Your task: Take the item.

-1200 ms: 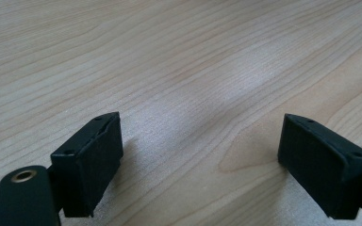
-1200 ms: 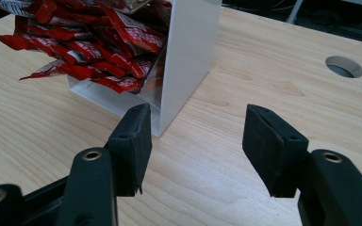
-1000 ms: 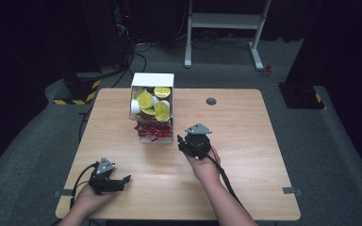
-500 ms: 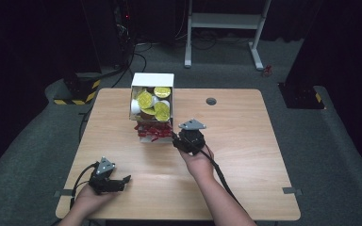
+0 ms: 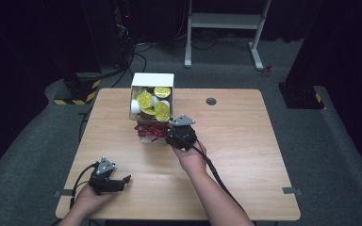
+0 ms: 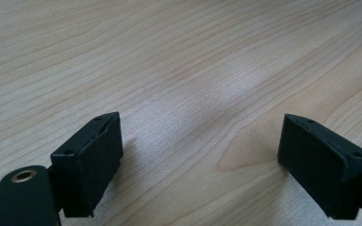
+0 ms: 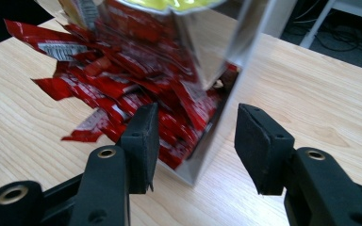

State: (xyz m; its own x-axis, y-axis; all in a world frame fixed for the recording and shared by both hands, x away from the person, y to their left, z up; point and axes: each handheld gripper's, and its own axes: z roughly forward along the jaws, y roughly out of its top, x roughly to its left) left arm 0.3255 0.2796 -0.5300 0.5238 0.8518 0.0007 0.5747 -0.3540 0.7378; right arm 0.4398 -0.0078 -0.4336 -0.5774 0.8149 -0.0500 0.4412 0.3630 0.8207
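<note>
A white box [image 5: 152, 80] stands at the table's far middle, tipped open toward me. Yellow-lidded cups [image 5: 145, 100] fill its upper part and red sachets [image 5: 150, 133] spill from its lower part. My right gripper [image 5: 170, 133] is at the box's front right corner. In the right gripper view this right gripper [image 7: 195, 141] is open, and the box's side wall [image 7: 217, 52] runs down into the gap between its jaws. Its left jaw stands in front of the red sachets [image 7: 122, 89] without pressing them. My left gripper [image 5: 125, 183] lies near the front left edge, and this left gripper [image 6: 200, 155] is open over bare wood.
The wooden table [image 5: 245, 141] has a round cable hole [image 5: 211, 100] at the back right. Behind it on the dark floor stand a white desk frame [image 5: 226, 21] and a yellow-and-black striped base [image 5: 82, 92]. A cable trails from each gripper.
My right gripper has moved left and a little away from me, up to the box's front right corner. The left gripper has stayed where it was.
</note>
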